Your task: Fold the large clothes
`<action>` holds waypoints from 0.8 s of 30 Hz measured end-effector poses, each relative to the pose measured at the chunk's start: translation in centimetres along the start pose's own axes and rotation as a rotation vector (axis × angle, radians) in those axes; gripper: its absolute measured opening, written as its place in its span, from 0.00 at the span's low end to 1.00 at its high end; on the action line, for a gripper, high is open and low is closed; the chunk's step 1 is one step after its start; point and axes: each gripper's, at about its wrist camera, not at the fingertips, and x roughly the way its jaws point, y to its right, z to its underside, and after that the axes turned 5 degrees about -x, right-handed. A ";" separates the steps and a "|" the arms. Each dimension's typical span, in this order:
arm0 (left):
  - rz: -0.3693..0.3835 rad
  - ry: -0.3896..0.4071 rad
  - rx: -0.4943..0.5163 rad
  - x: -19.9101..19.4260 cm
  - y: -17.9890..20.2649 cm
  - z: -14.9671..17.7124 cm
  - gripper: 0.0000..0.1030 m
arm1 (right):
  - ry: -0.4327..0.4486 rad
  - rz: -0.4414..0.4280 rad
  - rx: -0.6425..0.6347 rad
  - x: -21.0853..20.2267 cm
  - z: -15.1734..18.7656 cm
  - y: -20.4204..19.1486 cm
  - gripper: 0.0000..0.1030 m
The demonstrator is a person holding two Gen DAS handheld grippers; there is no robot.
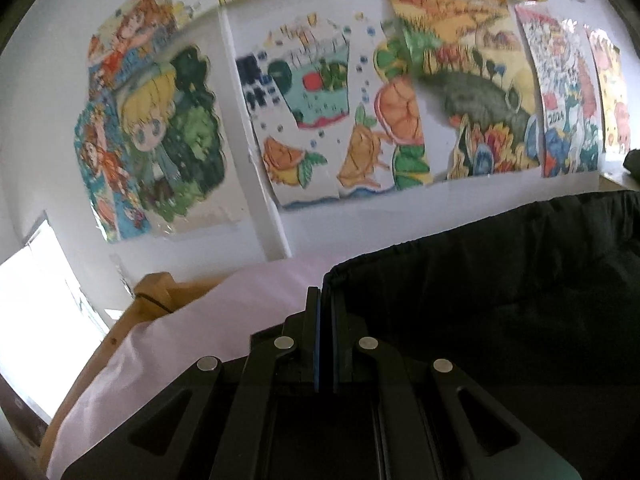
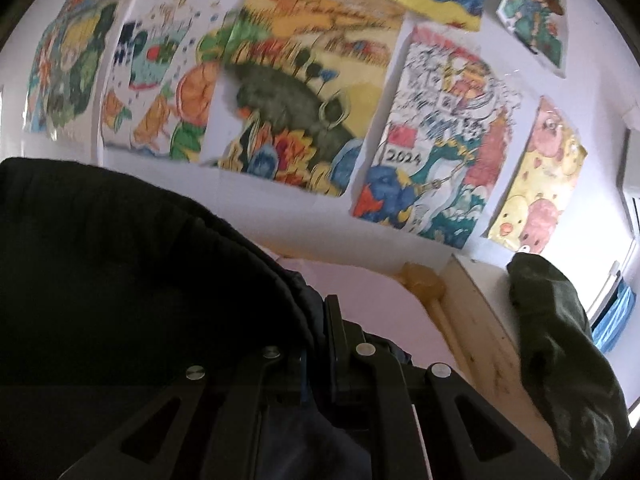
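left claw: clamped on dark garment, tilted down | right claw: clamped on garment, tilted down

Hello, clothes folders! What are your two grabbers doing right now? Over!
Left gripper shut on black garment. Right gripper shut on its other edge. Pink sheet below. Dark green cloth off right, not blocking.

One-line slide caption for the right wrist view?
Right gripper shut on a black garment's edge above a pale pink sheet, drawings covering the wall.
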 end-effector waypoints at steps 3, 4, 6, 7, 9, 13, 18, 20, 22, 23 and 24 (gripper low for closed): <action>0.006 -0.024 0.002 1.5 0.2 0.5 0.03 | -0.020 -0.011 -0.017 1.8 0.7 -0.5 0.08; 0.008 -0.031 0.001 1.9 0.3 0.6 0.03 | -0.026 -0.016 -0.022 2.3 0.9 -0.6 0.08; 0.019 -0.048 -0.009 2.6 0.2 0.8 0.03 | -0.039 -0.024 -0.036 3.3 1.4 -0.9 0.08; 0.028 -0.055 -0.015 2.8 0.2 0.9 0.03 | -0.045 -0.026 -0.042 3.8 1.6 -1.0 0.10; 0.039 -0.070 -0.024 3.4 0.2 1.0 0.03 | -0.056 -0.032 -0.044 4.7 2.1 -1.3 0.11; 0.041 -0.093 -0.027 4.5 0.4 1.4 0.04 | -0.072 -0.047 -0.042 6.1 2.5 -1.5 0.13; 0.040 -0.112 -0.024 5.5 0.7 2.1 0.05 | -0.080 -0.054 -0.050 7.0 3.1 -1.9 0.14; 0.040 -0.114 -0.021 5.6 0.9 2.3 0.05 | -0.085 -0.063 -0.050 7.2 3.4 -2.0 0.14; 0.041 -0.117 -0.019 5.8 0.8 2.4 0.05 | -0.085 -0.069 -0.047 7.4 3.6 -2.0 0.15; 0.040 -0.118 -0.018 5.8 0.9 2.4 0.05 | -0.085 -0.071 -0.046 7.4 3.7 -2.0 0.15; 0.040 -0.119 -0.017 5.8 0.9 2.5 0.06 | -0.085 -0.072 -0.045 7.5 3.8 -2.1 0.16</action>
